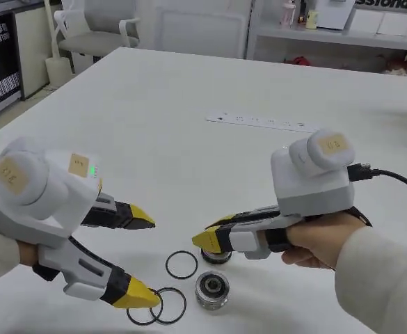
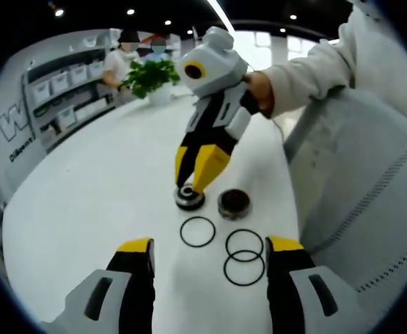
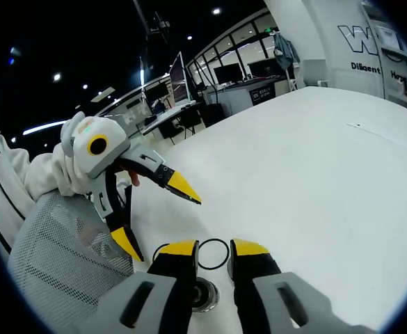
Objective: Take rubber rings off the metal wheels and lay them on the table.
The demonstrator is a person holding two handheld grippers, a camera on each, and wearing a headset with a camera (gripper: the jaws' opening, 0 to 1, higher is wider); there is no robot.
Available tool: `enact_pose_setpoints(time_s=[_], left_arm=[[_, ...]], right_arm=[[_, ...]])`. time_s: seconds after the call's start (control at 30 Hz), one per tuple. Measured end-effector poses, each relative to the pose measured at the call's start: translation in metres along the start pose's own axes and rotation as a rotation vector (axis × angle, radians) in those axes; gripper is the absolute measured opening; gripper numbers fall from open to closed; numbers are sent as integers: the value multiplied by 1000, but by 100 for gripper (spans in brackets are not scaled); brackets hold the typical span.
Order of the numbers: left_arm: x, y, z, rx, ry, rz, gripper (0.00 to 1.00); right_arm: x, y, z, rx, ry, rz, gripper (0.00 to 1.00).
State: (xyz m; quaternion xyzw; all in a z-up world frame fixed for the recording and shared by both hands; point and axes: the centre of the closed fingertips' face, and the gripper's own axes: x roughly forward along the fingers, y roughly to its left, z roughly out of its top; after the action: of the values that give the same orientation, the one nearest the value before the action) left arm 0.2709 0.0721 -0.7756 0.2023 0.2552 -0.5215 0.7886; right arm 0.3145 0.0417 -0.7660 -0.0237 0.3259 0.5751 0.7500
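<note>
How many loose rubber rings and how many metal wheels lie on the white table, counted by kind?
Loose rubber rings: 3, two of them overlapping
Metal wheels: 2
Total: 5

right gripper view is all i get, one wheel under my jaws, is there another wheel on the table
observer: yes, a second wheel stands right beside the first wheel, on the person's side of it.
operator: how many rings are off
observer: three lie on the table: a single ring and an overlapping pair at the left gripper's lower jaw.
operator: are my tips on the wheel
observer: the left gripper view shows the right gripper's yellow tips down at the first wheel's top; I cannot confirm contact.
</note>
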Motion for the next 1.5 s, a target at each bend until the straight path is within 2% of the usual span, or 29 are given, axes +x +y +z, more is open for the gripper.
enact_pose_setpoints(time_s=[0.57, 0.67, 0.83, 0.97, 1.07, 1.23, 1.4, 1.5], left_arm=[[0, 2, 3, -7, -14, 10, 64], [0, 5, 3, -10, -19, 17, 64], [-4, 12, 10, -21, -54, 45, 63], [-5, 14, 14, -25, -67, 58, 63], [-7, 15, 27, -28, -114, 56, 62], [-8, 17, 35, -3, -108, 66, 61], [-8, 22, 43, 31, -98, 58, 61], [-9, 26, 53, 58, -95, 64, 61]], right_arm=[[-24, -25, 11, 48, -75, -72, 15], [-25, -28, 7, 40, -61, -84, 16], [-27, -34, 2, 16, -46, -105, 16], [-28, -42, -6, -2, -21, -120, 16], [-29, -44, -9, -24, -9, -124, 16], [-31, -45, -10, -48, -7, -123, 17], [-34, -47, -7, -40, -24, -122, 18], [-37, -48, -5, -38, -38, -111, 19]])
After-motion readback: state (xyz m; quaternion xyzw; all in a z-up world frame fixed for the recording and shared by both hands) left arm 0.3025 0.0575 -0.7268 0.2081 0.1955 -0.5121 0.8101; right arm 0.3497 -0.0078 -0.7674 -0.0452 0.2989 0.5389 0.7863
